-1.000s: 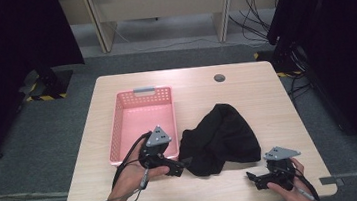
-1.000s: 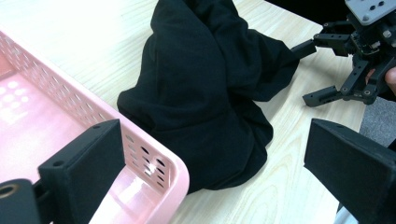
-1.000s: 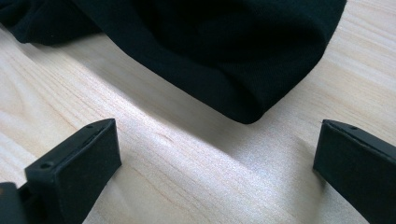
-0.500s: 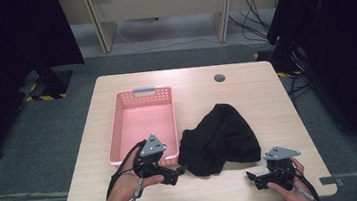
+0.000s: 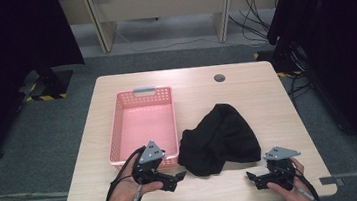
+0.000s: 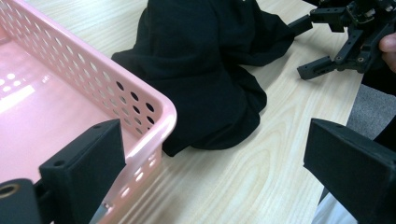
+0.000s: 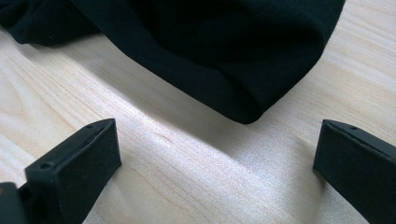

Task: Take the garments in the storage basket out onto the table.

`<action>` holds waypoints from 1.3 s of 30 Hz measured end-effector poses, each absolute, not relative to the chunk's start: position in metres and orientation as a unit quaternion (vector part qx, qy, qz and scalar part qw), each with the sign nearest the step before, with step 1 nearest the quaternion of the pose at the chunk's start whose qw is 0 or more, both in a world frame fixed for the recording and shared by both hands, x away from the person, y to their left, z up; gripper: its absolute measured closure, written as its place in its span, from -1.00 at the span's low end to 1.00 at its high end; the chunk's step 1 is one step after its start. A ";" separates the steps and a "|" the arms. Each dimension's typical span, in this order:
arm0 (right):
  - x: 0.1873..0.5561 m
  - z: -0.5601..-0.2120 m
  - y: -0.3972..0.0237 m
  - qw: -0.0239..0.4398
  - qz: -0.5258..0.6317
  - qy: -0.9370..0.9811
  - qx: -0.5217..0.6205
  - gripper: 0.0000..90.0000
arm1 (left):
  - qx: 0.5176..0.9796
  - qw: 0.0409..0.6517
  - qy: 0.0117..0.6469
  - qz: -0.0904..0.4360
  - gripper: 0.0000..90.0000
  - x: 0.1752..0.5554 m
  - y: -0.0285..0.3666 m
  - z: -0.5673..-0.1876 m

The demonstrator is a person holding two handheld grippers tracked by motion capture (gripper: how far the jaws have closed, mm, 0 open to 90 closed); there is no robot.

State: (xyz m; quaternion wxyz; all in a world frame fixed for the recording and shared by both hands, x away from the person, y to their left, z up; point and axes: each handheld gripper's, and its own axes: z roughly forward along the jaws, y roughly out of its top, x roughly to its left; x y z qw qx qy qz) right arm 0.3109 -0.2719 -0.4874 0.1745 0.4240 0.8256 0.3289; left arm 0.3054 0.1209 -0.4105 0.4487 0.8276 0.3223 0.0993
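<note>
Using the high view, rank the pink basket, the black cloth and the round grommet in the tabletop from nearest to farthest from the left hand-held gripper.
1. Pink basket: its near rim is right beside the left hand-held gripper.
2. Black cloth: just to the right.
3. Round grommet: far right of the table.

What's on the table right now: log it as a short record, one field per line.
surface: wooden table
cloth: black garment, crumpled, right of the basket
basket: pink basket, nothing visible inside
left gripper: jaws open, by the basket's near right corner, short of the garment
right gripper: jaws open, by the garment's near right edge, not touching it
held: nothing
</note>
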 end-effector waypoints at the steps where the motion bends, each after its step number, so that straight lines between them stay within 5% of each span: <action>1: 0.311 -0.487 -0.272 0.174 0.329 0.826 0.424 -0.98 | 0.828 0.448 0.322 0.099 -0.90 0.304 0.121 -0.411; 39: 0.311 -0.487 -0.272 0.175 0.329 0.825 0.425 -0.98 | 0.826 0.459 0.311 0.097 -0.90 0.274 0.128 -0.425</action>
